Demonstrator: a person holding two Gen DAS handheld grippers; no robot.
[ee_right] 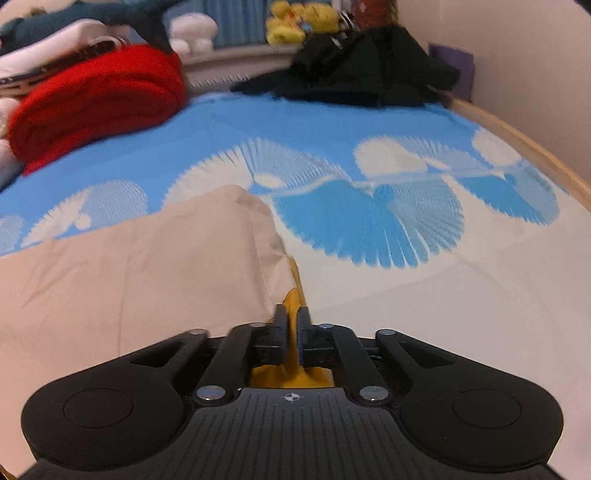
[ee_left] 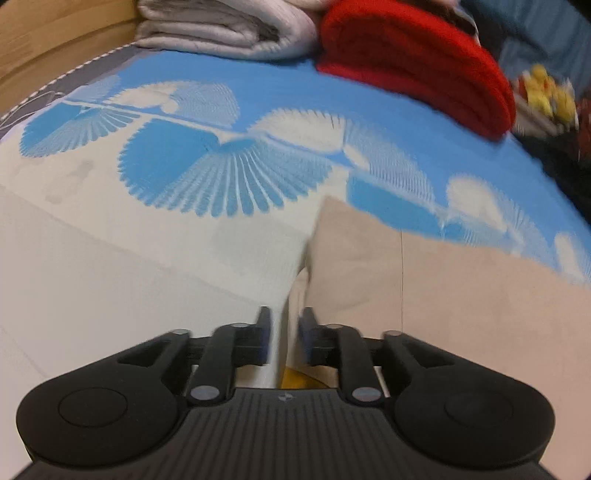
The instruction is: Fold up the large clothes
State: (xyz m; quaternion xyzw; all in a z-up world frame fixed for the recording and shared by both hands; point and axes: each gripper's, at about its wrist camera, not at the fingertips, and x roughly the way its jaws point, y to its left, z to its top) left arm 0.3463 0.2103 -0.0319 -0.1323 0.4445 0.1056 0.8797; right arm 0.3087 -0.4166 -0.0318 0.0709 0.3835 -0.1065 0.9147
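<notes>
Garment: beige garment [ee_right: 140,266] is lying spread on the bed sheet [ee_right: 369,122], a blue sheet with white fan prints; a yellow layer [ee_right: 293,295] is showing under its edge at the near corner, lining or second piece I cannot tell.
Left gripper: left gripper [ee_left: 286,325] is sitting at the near left edge of the cloth, jaws parted by a narrow gap; pale fabric is running between the fingers [ee_left: 263,321], but the pads are not visibly pressing it, so I am reading this as a loose hold or a release, not a grip.
Right gripper: right gripper [ee_right: 291,325] is standing almost closed, with the yellow fold pinched between the 2 fingers [ee_right: 279,321]; the beige corner is just beside them.
Step in hand: judged as laying down a fold edge, both corners low at the sheet.
Doing it well: keeping the 2 corners level with each other so the fold line is running straight; lowering the cloth flat before letting go; releasing both sides together, so neither corner is dragging the layer askew.
Risk: the yellow layer is peeking out, so edges may end up misaligned.
Surroundings: folded red blanket [ee_left: 413,62] and grey quilt [ee_left: 221,29] are lying at the far end, well apart from the work; black clothes [ee_right: 354,70] and yellow plush toys [ee_right: 299,22] beyond.
Writing: none readable; only a small cross-in-circle mark is showing on each gripper body; frames are motion-blurred.
</notes>
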